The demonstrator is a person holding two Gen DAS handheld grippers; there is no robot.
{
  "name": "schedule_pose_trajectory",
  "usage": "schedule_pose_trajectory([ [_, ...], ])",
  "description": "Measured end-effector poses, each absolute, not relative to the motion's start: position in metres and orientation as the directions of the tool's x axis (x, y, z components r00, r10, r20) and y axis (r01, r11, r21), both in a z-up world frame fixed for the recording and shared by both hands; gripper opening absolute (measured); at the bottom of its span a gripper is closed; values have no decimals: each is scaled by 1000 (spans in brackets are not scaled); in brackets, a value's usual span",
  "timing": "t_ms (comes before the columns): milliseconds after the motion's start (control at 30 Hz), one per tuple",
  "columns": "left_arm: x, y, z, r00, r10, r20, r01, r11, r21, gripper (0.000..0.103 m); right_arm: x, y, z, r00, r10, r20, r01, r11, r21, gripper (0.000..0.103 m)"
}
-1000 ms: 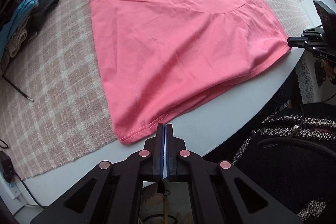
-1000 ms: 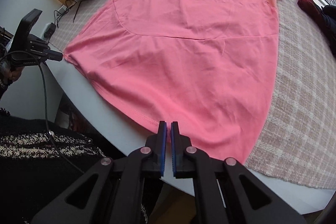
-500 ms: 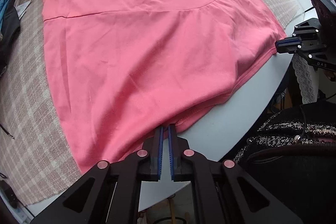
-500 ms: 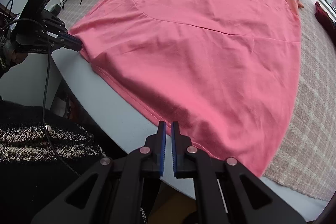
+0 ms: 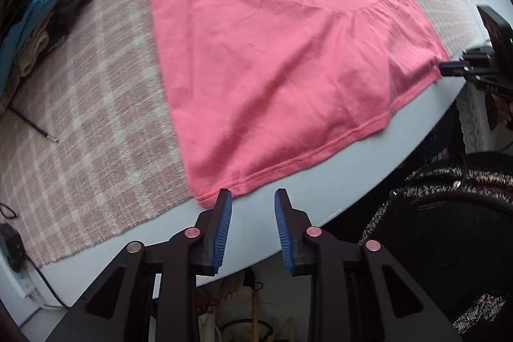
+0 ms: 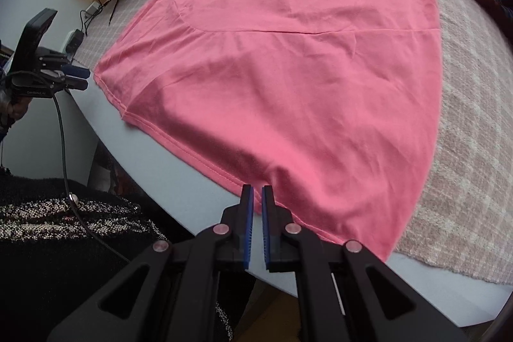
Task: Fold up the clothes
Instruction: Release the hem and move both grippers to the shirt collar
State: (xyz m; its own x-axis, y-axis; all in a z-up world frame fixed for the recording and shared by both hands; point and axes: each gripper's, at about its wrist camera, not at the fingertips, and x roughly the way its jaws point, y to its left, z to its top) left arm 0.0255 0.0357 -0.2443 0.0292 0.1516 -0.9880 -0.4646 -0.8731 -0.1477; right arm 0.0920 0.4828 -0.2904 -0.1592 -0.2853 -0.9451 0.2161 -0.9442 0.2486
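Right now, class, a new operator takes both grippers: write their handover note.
Left gripper: open, empty, at the shirt's near hem corner.
Right gripper: narrowly open, nothing gripped, at the hem's other end.
Shirt: lies spread flat on the checked cloth, hem on the bare table edge.
Done: spread out; no fold shows.
Left: grip both hem corners, then fold.
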Motion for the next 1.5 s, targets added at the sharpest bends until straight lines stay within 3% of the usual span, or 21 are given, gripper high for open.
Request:
schedule_pose_trajectory([
  [100,18,5,-248,0,155,-988,-329,-933,-146,31,91,506,-282,-180,-277,-944,147,-956,253,8],
  [200,12,-10,-257,-15,191,-981,-238,-954,-182,34,89,534,-282,-192,-248,-949,47,-969,244,22],
  [300,9,-6,-269,-4,221,-975,-220,-951,-215,30,89,556,-291,-181,-251,-951,-33,-965,261,22],
  [333,17,9,-277,-29,206,-978,-242,-951,-193,26,89,562,-294,-177,-252,-951,-53,-963,265,22],
  [367,21,18,-280,-34,208,-978,-260,-946,-192,8,89,559,-296,-171,-251,-953,-42,-964,262,22],
  [400,22,24,-283,-20,222,-975,-263,-942,-209,2,89,556,-295,-176,-252,-952,-26,-965,260,22],
  [467,23,29,-283,-19,206,-978,-285,-939,-193,1,88,549,-295,-184,-257,-949,5,-965,261,22],
  [500,23,32,-279,-15,195,-981,-300,-936,-182,1,87,545,-296,-176,-280,-944,19,-959,282,20],
  [533,23,28,-276,-17,183,-983,-292,-941,-170,1,87,540,-297,-163,-279,-946,40,-960,277,1],
  [700,18,-8,-278,37,101,-994,-215,-971,-107,2,81,530,-281,-101,-239,-966,111,-967,227,3],
  [767,15,-24,-270,31,69,-997,-204,-976,-74,9,71,541,-254,-140,-271,-952,88,-961,261,6],
  [800,8,-32,-259,11,80,-997,-190,-978,-81,17,64,548,-238,-175,-287,-942,75,-958,278,12],
  [833,-1,-39,-246,-23,83,-996,-179,-981,-78,20,56,554,-221,-212,-299,-930,64,-954,292,21],
  [900,-24,-45,-218,-107,72,-992,-175,-983,-52,24,37,566,-184,-294,-294,-909,60,-955,290,28],
  [1000,-75,-45,-180,-227,72,-971,-177,-984,-32,25,4,578,-134,-415,-265,-870,54,-962,267,28],
  [1133,-162,-30,-143,-358,89,-929,-221,-975,-8,32,-59,565,-112,-525,-225,-821,67,-972,224,28],
  [1367,-267,19,-162,-400,177,-899,-187,-976,-109,45,-161,543,-157,-533,-267,-803,41,-956,291,28],
  [1500,-315,31,-192,-361,147,-921,-178,-980,-87,45,-208,465,-181,-493,-267,-828,249,-955,160,28],
])
